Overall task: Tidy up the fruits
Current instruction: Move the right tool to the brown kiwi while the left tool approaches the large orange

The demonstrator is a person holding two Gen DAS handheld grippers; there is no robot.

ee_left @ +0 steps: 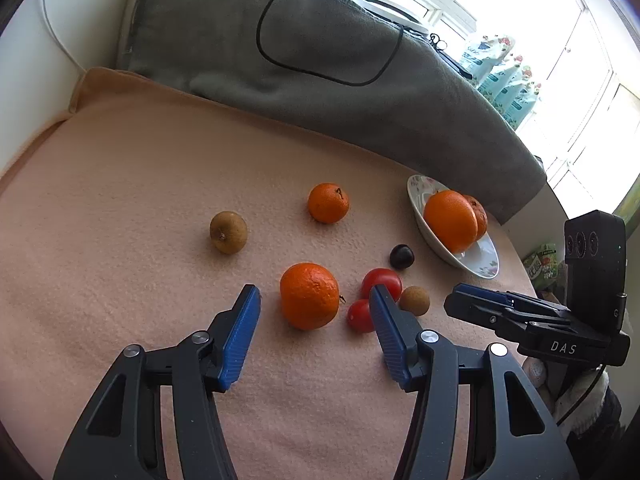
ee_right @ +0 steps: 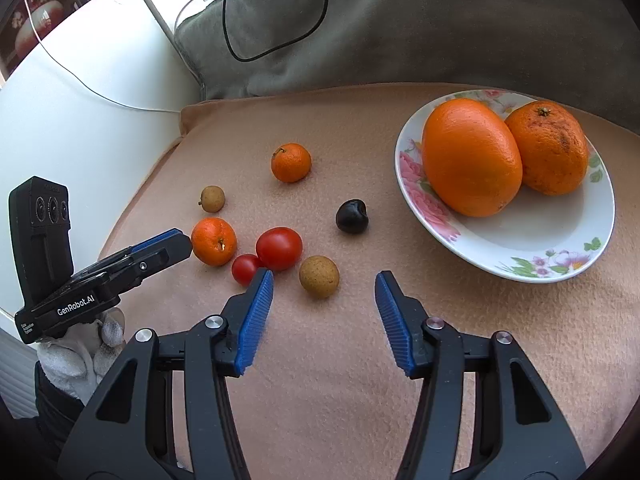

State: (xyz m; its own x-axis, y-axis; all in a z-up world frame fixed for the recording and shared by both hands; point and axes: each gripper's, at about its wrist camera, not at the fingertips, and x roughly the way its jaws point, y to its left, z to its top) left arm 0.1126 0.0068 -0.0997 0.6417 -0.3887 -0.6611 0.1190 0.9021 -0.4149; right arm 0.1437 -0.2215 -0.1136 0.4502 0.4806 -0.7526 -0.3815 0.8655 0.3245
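A floral plate (ee_right: 520, 248) holds two large oranges (ee_right: 472, 156), (ee_right: 552, 148); it also shows in the left wrist view (ee_left: 480, 258). Loose on the peach cloth lie two mandarins (ee_left: 309, 295), (ee_left: 329, 203), two red tomatoes (ee_left: 382, 282), (ee_left: 359, 315), a dark cherry (ee_left: 401, 256) and two brown longans (ee_left: 228, 232), (ee_left: 416, 300). My left gripper (ee_left: 314, 300) is open, its jaws on either side of the near mandarin. My right gripper (ee_right: 324, 284) is open and empty, with a longan (ee_right: 319, 276) between its tips.
A grey blanket (ee_left: 320, 80) with a black cable (ee_left: 280, 60) lies behind the cloth. White furniture (ee_right: 80, 100) stands to the left. Packets (ee_left: 504, 76) sit by the window at the far right.
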